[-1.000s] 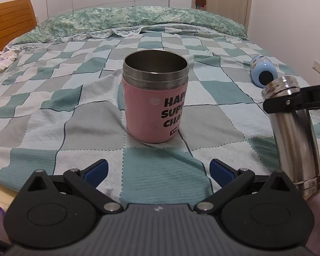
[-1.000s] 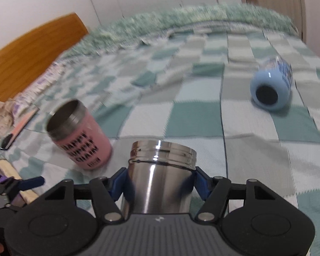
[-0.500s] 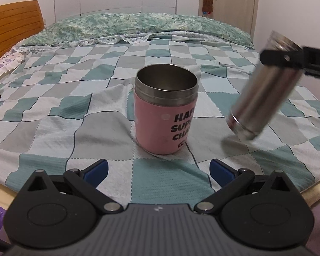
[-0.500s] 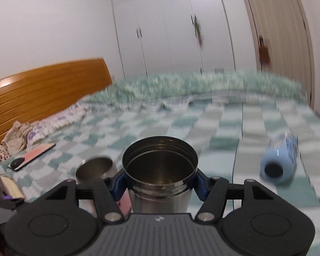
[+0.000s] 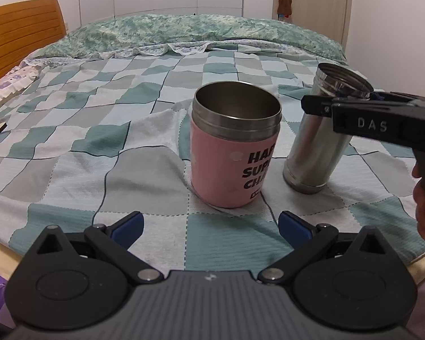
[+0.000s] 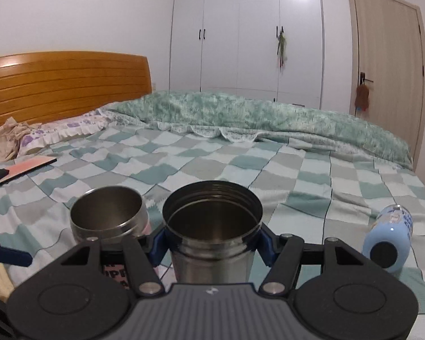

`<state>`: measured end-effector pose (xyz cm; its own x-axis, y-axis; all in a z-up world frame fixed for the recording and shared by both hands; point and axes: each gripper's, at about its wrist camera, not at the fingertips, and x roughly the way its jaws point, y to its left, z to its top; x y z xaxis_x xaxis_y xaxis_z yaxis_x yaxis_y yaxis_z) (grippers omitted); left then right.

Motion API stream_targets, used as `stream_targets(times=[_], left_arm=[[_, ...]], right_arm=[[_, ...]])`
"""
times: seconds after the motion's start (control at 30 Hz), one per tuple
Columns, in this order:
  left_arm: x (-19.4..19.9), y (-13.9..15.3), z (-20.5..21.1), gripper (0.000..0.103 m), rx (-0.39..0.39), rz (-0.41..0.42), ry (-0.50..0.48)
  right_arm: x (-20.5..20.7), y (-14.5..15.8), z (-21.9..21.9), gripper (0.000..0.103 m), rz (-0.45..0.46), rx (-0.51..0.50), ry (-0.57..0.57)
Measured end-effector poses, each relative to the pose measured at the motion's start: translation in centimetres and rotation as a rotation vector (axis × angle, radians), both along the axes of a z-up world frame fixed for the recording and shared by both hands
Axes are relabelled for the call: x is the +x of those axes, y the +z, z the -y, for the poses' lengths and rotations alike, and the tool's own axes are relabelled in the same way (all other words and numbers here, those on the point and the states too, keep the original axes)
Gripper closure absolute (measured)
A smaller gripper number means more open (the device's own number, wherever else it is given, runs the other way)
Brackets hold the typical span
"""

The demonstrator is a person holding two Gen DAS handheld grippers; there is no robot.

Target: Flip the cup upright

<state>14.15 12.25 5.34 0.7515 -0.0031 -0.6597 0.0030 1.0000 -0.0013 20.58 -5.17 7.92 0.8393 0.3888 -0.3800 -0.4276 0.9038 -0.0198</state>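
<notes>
A steel cup (image 5: 317, 138) stands mouth up on the checked bedspread (image 5: 99, 113), leaning slightly, its base on the cloth. My right gripper (image 6: 212, 243) is shut on the steel cup (image 6: 212, 235) just below its rim. A pink cup (image 5: 232, 155) with black lettering stands upright to its left, close beside it; it also shows in the right wrist view (image 6: 107, 218). My left gripper (image 5: 209, 226) is open and empty, a short way in front of the pink cup.
A light blue bottle (image 6: 388, 240) lies on its side to the right. A phone and a dark object (image 6: 17, 170) lie at the left bed edge. Pillows and a wooden headboard (image 6: 65, 85) stand at the far end.
My right gripper turned the steel cup from tilted in the air to mouth up and lowered it onto the bedspread beside the pink cup. The left gripper stayed open.
</notes>
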Motion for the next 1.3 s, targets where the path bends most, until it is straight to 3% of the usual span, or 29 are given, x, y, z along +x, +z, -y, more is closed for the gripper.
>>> stream_targets(times=[0.07, 0.17, 0.3, 0.53, 0.8, 1.0, 1.3], left_arm=[[0.0, -0.1, 0.0, 0.000, 0.002, -0.002, 0.006], [-0.4, 0.1, 0.2, 0.000, -0.006, 0.016, 0.004], [-2.0, 0.6, 1.4, 0.000, -0.019, 0.084, -0.017], [-7.3, -0.3, 5.9, 0.000, -0.047, 0.325, -0.072], [-12.0, -4.6, 11.1, 0.000, -0.057, 0.522, -0.115], [-12.7, -5.0, 12.0, 0.000, -0.049, 0.574, -0.114], [-13.0, -5.3, 12.0, 0.000, -0.035, 0.583, -0.110]], right_arm=[[0.1, 0.1, -0.1, 0.040, -0.022, 0.004, 0.005], [-0.1, 0.1, 0.7, 0.009, -0.041, 0.028, 0.004], [-2.3, 0.1, 3.3, 0.001, 0.022, 0.083, 0.000], [-10.6, -2.0, 10.8, 0.000, 0.203, 0.129, -0.038], [-18.5, -6.2, 16.3, 0.000, 0.310, 0.042, -0.109], [-19.9, -8.3, 17.1, 0.000, 0.311, 0.020, -0.111], [-20.1, -8.7, 17.0, 0.000, 0.320, 0.038, -0.106]])
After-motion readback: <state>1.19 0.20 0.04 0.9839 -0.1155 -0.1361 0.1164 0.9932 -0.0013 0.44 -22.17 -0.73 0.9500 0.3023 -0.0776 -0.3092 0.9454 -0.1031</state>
